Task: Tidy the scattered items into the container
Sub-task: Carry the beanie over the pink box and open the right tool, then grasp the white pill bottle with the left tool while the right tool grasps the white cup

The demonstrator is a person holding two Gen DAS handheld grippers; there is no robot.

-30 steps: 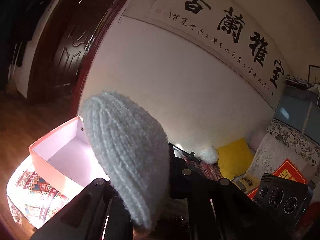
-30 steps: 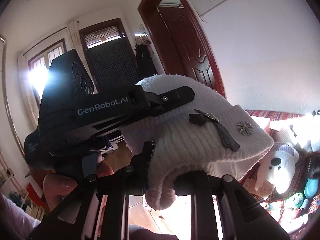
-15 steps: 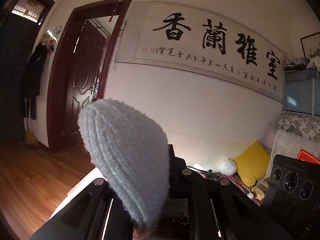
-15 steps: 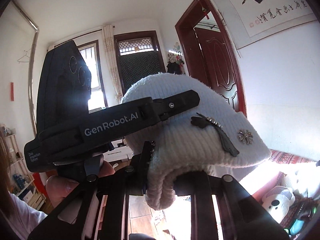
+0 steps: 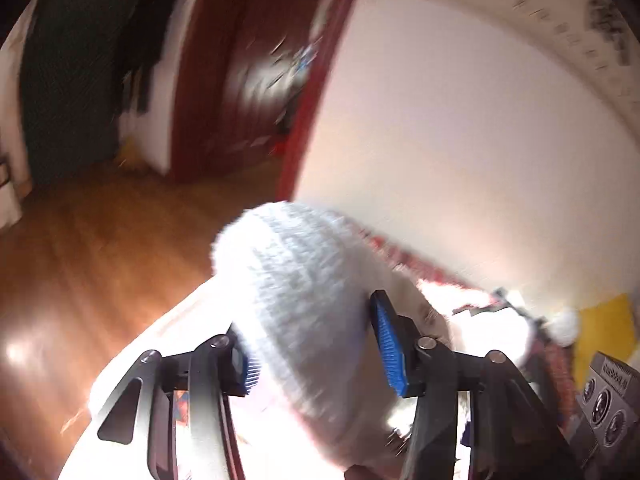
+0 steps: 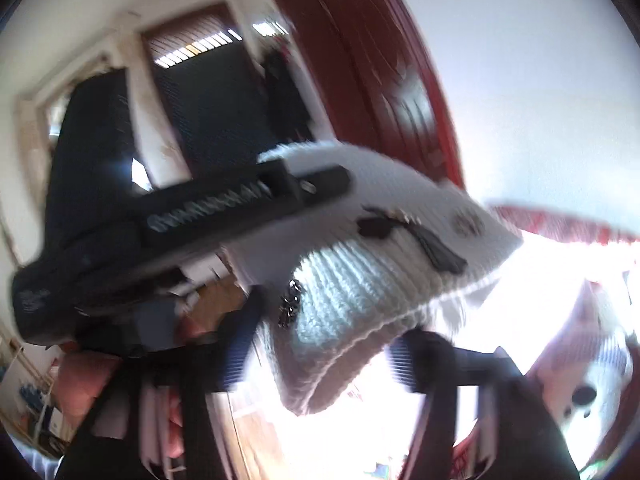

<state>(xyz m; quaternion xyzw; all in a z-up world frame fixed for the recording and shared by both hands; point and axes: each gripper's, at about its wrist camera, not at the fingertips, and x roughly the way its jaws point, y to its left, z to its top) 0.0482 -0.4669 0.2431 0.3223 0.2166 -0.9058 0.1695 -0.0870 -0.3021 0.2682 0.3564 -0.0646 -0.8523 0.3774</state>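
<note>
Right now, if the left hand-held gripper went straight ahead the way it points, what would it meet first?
The white knit hat: it already sits between the open fingers of the left hand-held gripper. Beyond it, the blurred view suggests the wall, though depth is unclear.

Both views motion-blurred: wall scroll text unreadable, hat hides area btwn left tool pads, glare washes out bed.
</note>
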